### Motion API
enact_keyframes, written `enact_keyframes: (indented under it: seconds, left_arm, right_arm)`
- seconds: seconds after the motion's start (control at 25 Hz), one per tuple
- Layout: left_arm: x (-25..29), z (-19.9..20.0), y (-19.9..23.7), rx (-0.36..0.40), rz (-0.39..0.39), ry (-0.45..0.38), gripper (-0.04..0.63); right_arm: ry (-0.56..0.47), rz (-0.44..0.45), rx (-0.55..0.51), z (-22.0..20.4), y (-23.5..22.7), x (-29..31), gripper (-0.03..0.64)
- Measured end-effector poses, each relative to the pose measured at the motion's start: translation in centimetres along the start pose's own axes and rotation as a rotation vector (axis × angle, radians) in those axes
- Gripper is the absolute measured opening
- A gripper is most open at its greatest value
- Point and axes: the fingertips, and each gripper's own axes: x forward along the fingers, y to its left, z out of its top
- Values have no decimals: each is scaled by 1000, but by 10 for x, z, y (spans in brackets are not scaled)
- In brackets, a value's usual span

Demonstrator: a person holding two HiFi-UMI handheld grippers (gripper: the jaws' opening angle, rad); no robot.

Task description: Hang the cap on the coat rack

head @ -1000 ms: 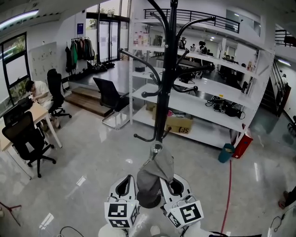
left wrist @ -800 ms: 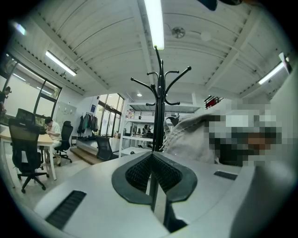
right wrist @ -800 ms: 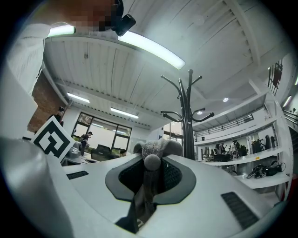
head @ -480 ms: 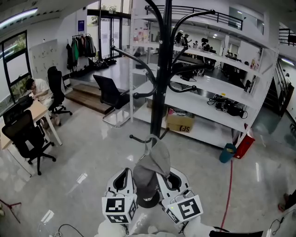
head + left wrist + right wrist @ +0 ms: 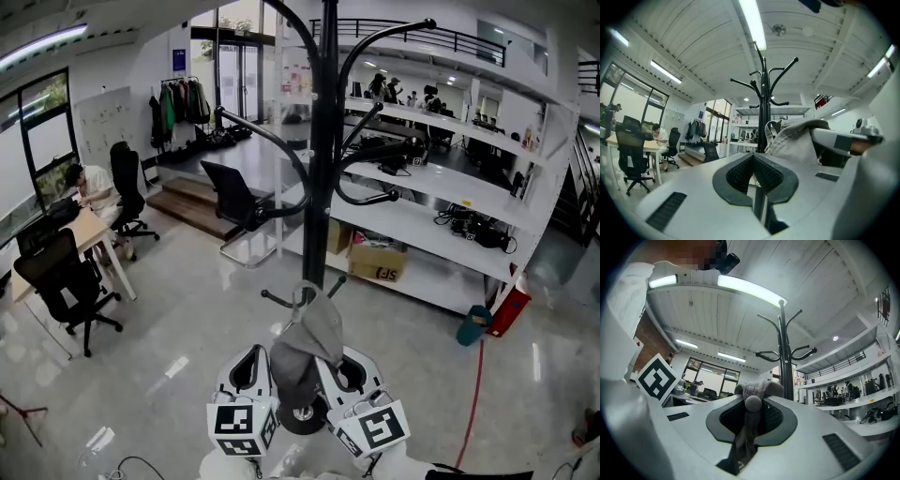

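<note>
The black coat rack stands straight ahead, its curved hooks spreading at several heights; it also rises beyond the jaws as the rack and the rack. A grey cap hangs between the two grippers, its top edge close to the rack's lowest hooks. My right gripper is shut on the cap, whose crown button shows between the jaws. My left gripper is shut with nothing in it; in its own view the left gripper has the cap to its right.
White shelving with a cardboard box stands behind the rack. Black office chairs and a person at a desk are at left. A teal bin and a red cable lie at right.
The rack has come closer and stands larger in the head view. The cap, still in the right gripper, now sits nearer the lowest hooks. Both grippers moved forward together.
</note>
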Motion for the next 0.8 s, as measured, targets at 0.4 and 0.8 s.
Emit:
enact_keyframes:
  seconds: [0.4,0.8]
  left_arm:
    - [8,-10,11,8,56,28,0]
    - [11,1,48,8,107,18,0]
  right_arm:
    - [-6,39,0,-12,-4,4,44]
    - [-56,84,-71,10,19,20,46]
